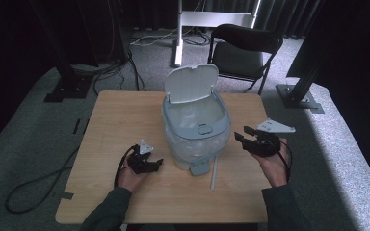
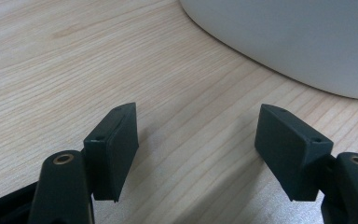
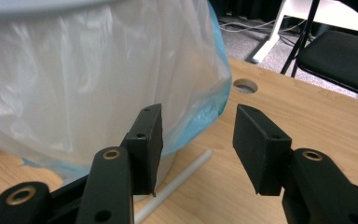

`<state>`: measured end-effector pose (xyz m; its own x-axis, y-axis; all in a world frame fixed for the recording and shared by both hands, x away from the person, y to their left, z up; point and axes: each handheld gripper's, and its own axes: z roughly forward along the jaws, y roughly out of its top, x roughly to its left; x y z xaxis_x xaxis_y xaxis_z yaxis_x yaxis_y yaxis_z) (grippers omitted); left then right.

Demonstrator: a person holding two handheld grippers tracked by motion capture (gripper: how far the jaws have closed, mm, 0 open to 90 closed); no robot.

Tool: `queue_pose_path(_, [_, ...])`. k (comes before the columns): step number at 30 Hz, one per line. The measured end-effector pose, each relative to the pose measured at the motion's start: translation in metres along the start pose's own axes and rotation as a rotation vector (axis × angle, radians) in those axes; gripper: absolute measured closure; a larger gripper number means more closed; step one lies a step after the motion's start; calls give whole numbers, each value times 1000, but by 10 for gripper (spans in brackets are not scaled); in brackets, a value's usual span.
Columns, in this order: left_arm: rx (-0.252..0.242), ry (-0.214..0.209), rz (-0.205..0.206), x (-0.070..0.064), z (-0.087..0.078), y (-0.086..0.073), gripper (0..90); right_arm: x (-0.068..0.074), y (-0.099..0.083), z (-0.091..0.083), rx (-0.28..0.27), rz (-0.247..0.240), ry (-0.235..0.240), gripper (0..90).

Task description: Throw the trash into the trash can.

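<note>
A small white pedal bin stands in the middle of the wooden table, lid flipped up, a clear plastic liner draped over its rim and sides. My left gripper rests low on the table just left of the bin's base, open with nothing between its jaws. My right gripper hovers open at the bin's right side, close to the hanging liner, its jaws empty.
A thin white rod lies on the table by the bin's pedal, also seen under the right gripper. A black folding chair and stand legs sit beyond the far table edge. A round cable hole is in the tabletop.
</note>
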<state>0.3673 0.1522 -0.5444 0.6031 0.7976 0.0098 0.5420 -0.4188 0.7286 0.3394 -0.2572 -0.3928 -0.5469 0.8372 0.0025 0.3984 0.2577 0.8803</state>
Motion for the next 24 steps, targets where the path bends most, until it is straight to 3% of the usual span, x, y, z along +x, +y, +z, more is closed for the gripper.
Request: queue_pose_path(24, [2, 0, 2, 0, 0, 0, 302, 4, -42, 24, 51, 31, 36, 500])
